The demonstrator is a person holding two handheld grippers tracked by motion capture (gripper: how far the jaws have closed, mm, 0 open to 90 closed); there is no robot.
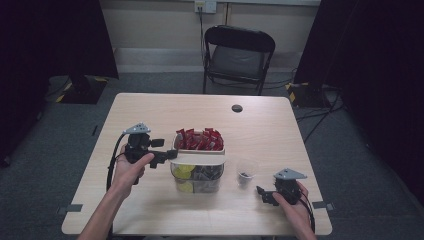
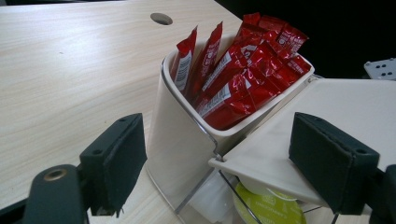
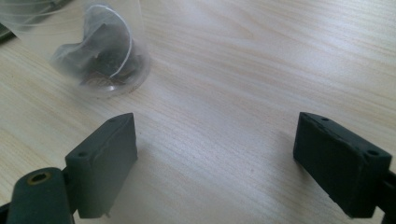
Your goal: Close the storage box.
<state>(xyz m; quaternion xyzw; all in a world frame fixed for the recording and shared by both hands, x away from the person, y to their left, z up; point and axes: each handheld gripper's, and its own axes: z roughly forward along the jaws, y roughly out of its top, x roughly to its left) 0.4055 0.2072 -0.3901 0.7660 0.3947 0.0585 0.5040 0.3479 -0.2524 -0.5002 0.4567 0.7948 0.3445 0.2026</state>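
Left gripper [image 1: 167,155]: held at the left side of the organiser, jaws spread wide with nothing between the pads; in the left gripper view the white bin's corner stood in the gap without touching either pad.
Organiser [image 1: 198,170]: stood mid-table, a white bin [image 2: 187,135] on top and a clear lower compartment holding green-lidded pods [image 2: 268,207].
Red sachets [image 2: 238,79]: packed upright in the white bin, long axes near vertical and leaning slightly, tops pointing up and away from the left gripper.
Key relation: the sachets lay just ahead of and above the left jaws, so the left hand was much the nearer; a grasp would probably need the jaws to come in across a sachet's narrow width from above.
White flap [image 2: 327,121]: a flat white panel jutted from the bin, passing close by the farther pad.
Clear cup [image 1: 246,172]: stood right of the organiser, a tea bag [image 3: 105,56] slumped inside.
Right gripper [image 1: 265,194]: low over the table's near right, jaws spread and empty, the cup ahead of them and apart.
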